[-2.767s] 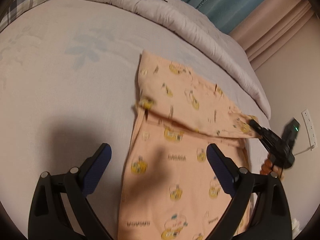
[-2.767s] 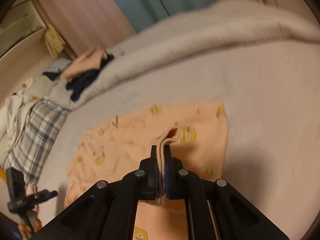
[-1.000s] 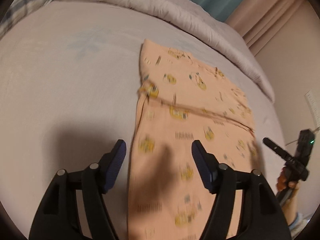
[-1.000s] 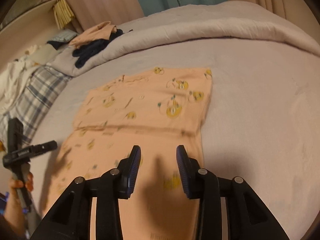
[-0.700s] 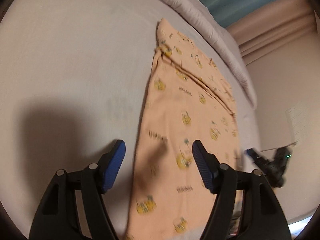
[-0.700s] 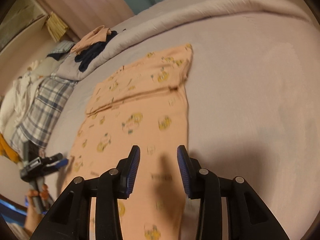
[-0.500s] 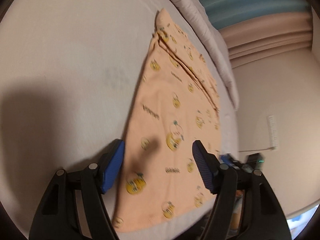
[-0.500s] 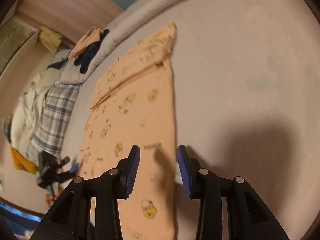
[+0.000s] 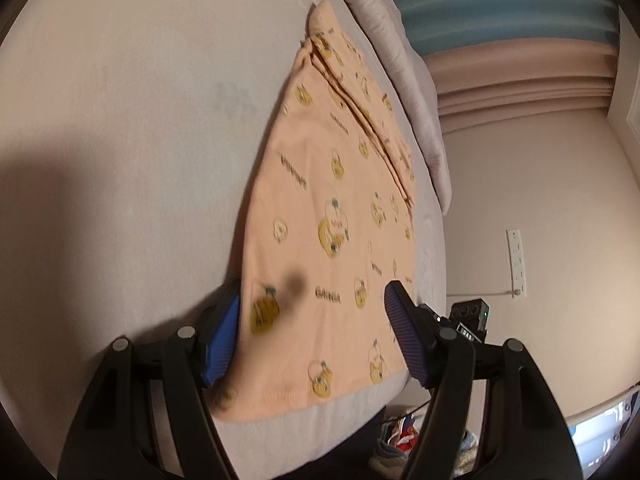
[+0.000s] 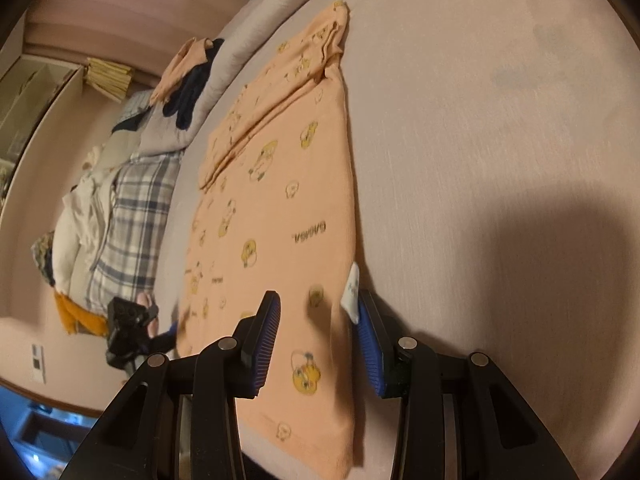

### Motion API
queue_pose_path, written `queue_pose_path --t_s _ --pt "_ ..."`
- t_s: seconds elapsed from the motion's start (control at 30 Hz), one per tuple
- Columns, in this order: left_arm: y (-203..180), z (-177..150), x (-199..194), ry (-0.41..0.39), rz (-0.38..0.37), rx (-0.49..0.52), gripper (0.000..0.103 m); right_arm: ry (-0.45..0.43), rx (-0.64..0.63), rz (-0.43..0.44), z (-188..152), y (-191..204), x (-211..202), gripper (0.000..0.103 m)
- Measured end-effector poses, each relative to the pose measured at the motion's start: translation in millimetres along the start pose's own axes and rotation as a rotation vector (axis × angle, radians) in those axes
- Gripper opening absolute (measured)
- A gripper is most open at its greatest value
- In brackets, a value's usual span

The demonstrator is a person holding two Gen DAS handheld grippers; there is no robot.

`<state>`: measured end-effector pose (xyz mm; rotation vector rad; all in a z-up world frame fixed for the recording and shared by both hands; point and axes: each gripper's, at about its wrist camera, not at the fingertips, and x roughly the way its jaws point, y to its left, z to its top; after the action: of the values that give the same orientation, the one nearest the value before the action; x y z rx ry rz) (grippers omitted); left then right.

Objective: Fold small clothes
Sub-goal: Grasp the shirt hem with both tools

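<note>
Now both claws sit low at the near hem of the peach printed garment [image 9: 320, 216], having dropped from above it. Left gripper [image 9: 312, 334] gapes wide, empty, straddling the 6 o'clock hem corner; right gripper [image 10: 316, 344] likewise, a white care tag [image 10: 351, 294] by its outer pad. Far end is already folded at 12 o'clock; next fold is likely hem-up.

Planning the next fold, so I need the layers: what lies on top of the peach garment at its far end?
Its own far part is folded back onto the peach garment, forming a doubled band. Nothing else rests there. What that flap covers cannot be seen.
</note>
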<state>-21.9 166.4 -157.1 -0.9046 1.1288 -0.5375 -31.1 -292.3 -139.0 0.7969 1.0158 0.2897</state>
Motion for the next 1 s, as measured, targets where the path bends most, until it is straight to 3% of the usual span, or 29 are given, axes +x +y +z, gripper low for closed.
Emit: queue_pose_path --t_s 0.3,0.57,0.73,1.0 --pt "-3 -21 6 0.059 -0.02 0.024 0.069 0.097 -0.04 0.046 -29 8 5 0.039" --pt "-5 -10 20 0.063 -0.034 0.023 0.067 0.09 -0.04 0.064 -12 13 20 0.039" --pt "-4 -7 23 0.049 -0.022 0.016 0.059 0.081 -0.052 0.067 -4 11 23 0.039" --pt "0 -14 18 0.017 0.06 -0.007 0.028 0.042 -0.032 0.07 -14 1 17 0.019"
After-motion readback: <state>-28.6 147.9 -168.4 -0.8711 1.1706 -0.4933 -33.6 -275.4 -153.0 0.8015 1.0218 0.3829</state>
